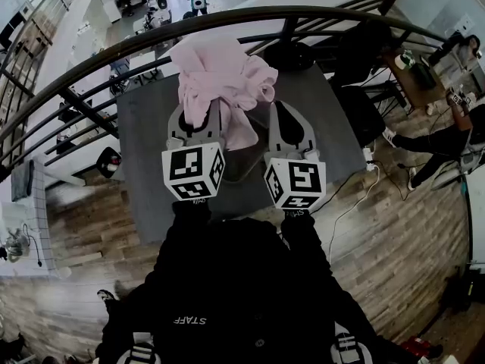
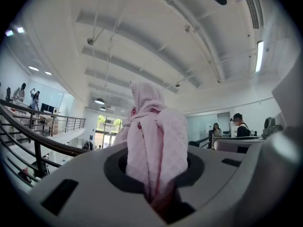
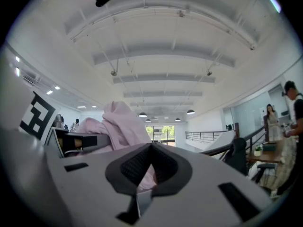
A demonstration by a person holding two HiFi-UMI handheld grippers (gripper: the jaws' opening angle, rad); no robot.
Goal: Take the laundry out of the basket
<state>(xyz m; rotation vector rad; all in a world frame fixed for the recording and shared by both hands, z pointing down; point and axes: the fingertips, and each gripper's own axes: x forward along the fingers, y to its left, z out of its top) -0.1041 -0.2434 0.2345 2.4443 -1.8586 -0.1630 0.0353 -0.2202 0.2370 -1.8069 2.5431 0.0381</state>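
Note:
A pink quilted cloth [image 1: 220, 74] is held up high in a bunch above the grey table [image 1: 144, 142]. My left gripper [image 1: 198, 120] is shut on it. In the left gripper view the cloth [image 2: 156, 136] rises from between the jaws and fills the gap between them. My right gripper [image 1: 289, 116] stands upright just right of the cloth's hanging end. In the right gripper view its dark pads [image 3: 142, 164] meet at the tips. A sliver of the pink cloth [image 3: 118, 124] shows in the gap lower down; I cannot tell whether it is nipped. No basket shows plainly.
A dark curved railing [image 1: 227, 17] runs behind the table, with an open lower floor beyond it. A black chair [image 1: 356, 59] and a desk stand at the right, where a person [image 1: 443, 139] sits. A white cable [image 1: 356, 196] lies on the wooden floor.

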